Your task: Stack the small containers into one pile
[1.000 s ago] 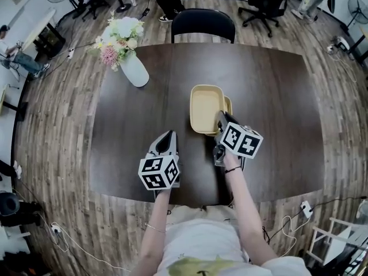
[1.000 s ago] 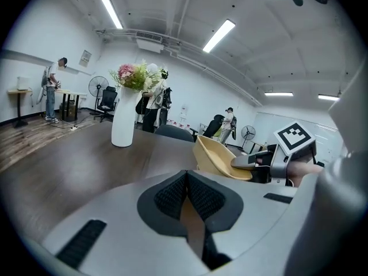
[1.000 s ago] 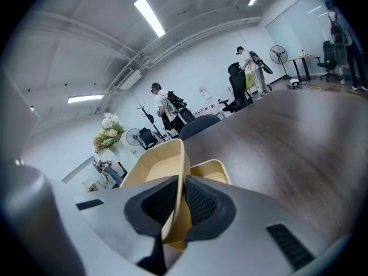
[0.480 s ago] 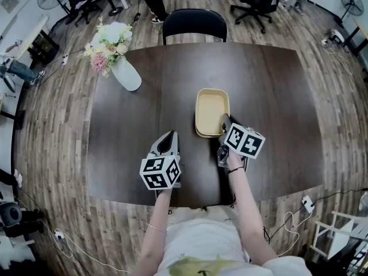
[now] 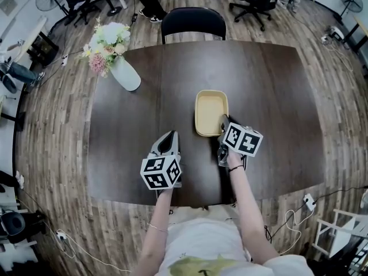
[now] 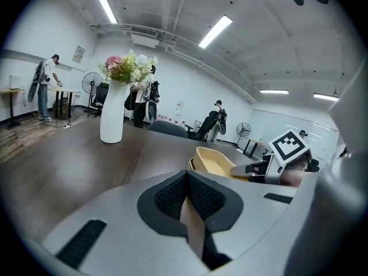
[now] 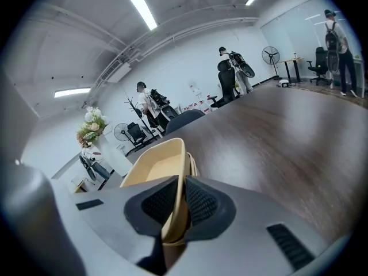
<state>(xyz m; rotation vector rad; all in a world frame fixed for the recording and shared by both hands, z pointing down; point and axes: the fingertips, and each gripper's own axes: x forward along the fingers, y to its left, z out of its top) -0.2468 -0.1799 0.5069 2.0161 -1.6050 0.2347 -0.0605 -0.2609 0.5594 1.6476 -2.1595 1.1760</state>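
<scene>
A yellow container sits at the middle of the dark table, nested in a second one whose rim shows just beneath it. My right gripper is at the container's near right corner, shut on its side wall. In the left gripper view the same stack lies ahead to the right, with the right gripper beside it. My left gripper hovers over bare table to the left of the stack, its pads pressed together with nothing between them.
A white vase of flowers stands at the table's far left corner. A black chair is pushed in at the far side. People and office chairs are in the room behind.
The upper container, held by the right gripper, has come down and lined up over the lower one, which no longer sticks out at the right. The left gripper has stayed put.
</scene>
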